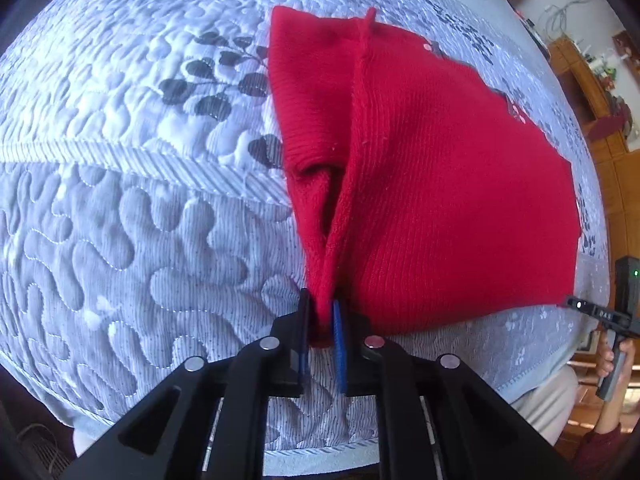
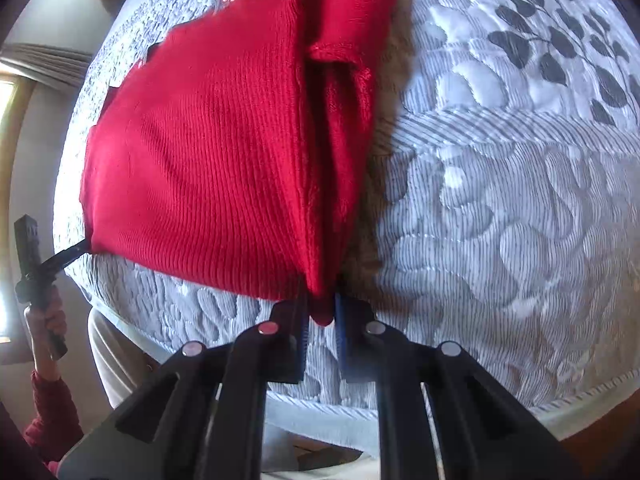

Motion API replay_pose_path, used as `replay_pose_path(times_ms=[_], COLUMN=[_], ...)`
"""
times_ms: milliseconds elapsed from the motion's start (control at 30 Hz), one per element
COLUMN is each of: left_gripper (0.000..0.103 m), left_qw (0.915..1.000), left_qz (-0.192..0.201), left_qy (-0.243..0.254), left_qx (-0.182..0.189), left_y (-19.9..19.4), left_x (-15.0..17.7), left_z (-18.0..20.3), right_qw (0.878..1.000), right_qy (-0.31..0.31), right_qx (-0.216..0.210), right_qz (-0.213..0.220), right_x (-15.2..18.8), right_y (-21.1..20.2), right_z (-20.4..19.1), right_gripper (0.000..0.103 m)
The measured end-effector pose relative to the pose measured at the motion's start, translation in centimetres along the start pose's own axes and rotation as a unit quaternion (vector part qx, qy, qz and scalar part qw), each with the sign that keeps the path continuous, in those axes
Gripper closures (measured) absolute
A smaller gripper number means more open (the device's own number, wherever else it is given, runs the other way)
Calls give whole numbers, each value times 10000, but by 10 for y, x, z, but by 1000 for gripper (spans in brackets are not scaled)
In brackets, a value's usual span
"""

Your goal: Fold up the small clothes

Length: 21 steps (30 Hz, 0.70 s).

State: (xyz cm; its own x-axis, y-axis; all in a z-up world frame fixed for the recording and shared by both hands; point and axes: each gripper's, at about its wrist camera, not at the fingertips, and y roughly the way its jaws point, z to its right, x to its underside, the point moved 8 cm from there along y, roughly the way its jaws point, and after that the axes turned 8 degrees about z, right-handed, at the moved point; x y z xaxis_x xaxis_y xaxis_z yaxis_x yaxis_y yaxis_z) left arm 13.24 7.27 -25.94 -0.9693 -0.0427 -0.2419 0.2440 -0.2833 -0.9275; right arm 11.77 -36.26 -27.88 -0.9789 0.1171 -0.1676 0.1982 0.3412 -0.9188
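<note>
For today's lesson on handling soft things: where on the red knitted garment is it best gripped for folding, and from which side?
Grip the red knitted garment at its two near bottom corners, coming steeply down from the near edge of the quilted bed cover. The cloth lies flat and limp, so pinched corners keep the hem taut. The left gripper and right gripper already have their jaws shut there.

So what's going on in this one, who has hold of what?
A person with a handheld gripper in each hand is folding a red knit garment on a quilted bedspread. The left gripper and the right gripper are each pinched shut on a near corner of it, on opposite sides. Most of the garment lies spread on the bedspread, with the side panels already folded in.
</note>
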Motion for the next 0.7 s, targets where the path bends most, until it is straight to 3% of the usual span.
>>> replay_pose_path(times_ms=[33,100,167,267,367,500,633,700], left_gripper=[85,62,57,50,49,49,52,61], left_qw=[10000,9999,9976,9931,9897,9904,9937,9958], left_qz=[0,24,356,744,865,589,382,295], left_qy=[35,107,314,659,897,937,713,578], left_qx=[0,-127,-497,-616,-710,-825,-779,-639], left_y=[-2,-11,-30,-45,-35,18,61,77], left_x=[-2,-10,-28,-66,-113,-164,-188,-195], left_z=[3,7,6,20,42,58,55,54], right_qw=[10000,9998,9992,9971,9954,9957,9972,9980], right_qy=[-48,-165,-224,-334,-411,-402,-171,-36], right_qx=[2,8,-39,-33,39,155,393,274], right_qz=[3,111,338,678,860,824,619,562], right_x=[-1,-8,-21,-61,-105,-168,-209,-221], right_y=[-2,-15,-34,-52,-53,-26,10,21], right_z=[-2,-5,-6,-13,-21,-28,-16,-11], right_gripper=[85,78,77,69,68,68,64,63])
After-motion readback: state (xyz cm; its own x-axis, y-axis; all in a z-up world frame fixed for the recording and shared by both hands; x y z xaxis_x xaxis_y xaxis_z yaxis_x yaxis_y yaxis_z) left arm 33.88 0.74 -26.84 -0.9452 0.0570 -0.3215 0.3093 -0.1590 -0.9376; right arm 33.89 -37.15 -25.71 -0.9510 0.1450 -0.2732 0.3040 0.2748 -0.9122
